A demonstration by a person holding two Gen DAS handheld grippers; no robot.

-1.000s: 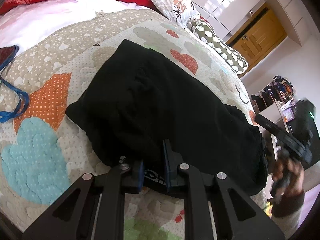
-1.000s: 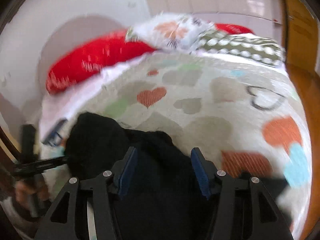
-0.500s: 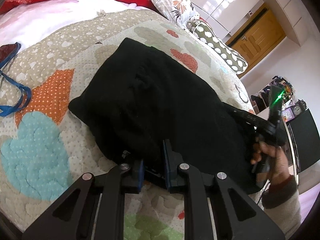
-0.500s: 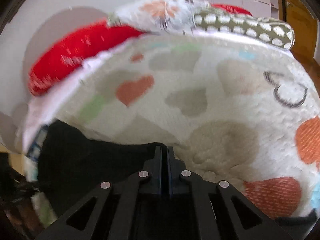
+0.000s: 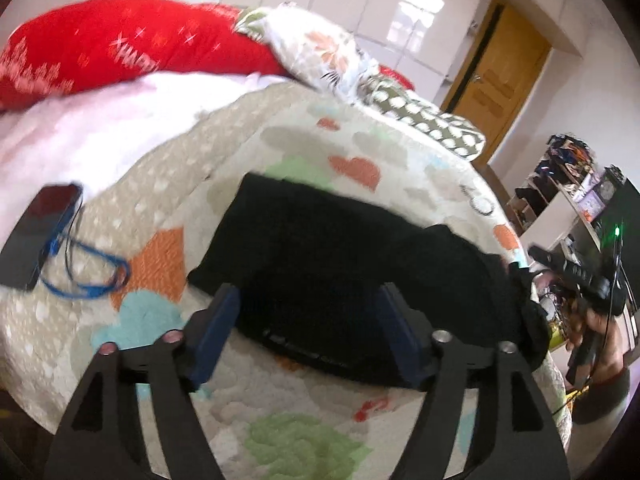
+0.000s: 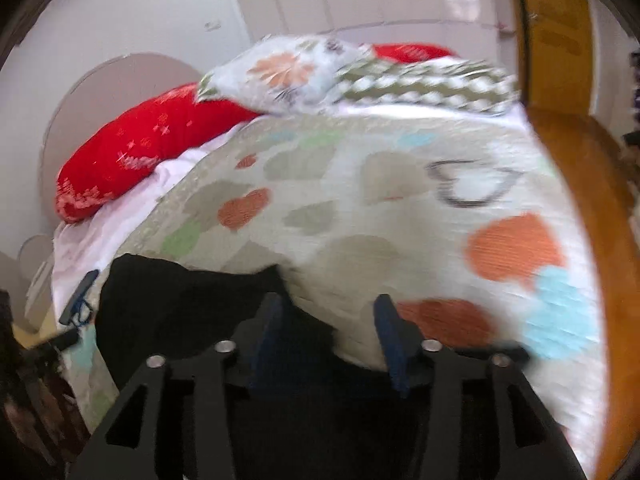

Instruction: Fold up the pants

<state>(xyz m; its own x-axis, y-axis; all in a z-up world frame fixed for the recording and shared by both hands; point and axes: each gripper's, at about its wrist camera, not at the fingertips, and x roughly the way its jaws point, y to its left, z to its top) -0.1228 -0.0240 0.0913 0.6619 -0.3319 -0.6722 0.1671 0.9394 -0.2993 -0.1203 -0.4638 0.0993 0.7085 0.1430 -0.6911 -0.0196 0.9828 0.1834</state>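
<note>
Left gripper (image 5: 310, 326): jaws are spread wide now with nothing in them. A second ago they were clamped on the near hem of the pants, so that's a fresh let-go, and the view has pulled back and tilted up too.

Right gripper (image 6: 328, 334): also wide open and empty. Half a second ago its fingers were pressed fully together over the black cloth, so both sides dropped the fabric at pretty much the same time.

Pants (image 5: 348, 264): black, lying as a compact, roughly rectangular bundle on the quilt (image 5: 320, 432) with the heart pattern, near edge just ahead of the left fingertips. Right end looks a bit lumpy and droops toward the bed's edge.

What it means: looks to me like a fold just got laid down and released. Shape is already pretty tidy, so I'd guess this is near the end, maybe one more fold or a quick smoothing of that right end.

Other stuff: phone (image 5: 36, 236) with a blue cord (image 5: 94, 272) sits on the quilt off to the left, well apart from the pants. Red pillow (image 5: 132, 44) at the head of the bed.

Heads up: both views are motion-blurred, so fine creases are hard to judge.
</note>
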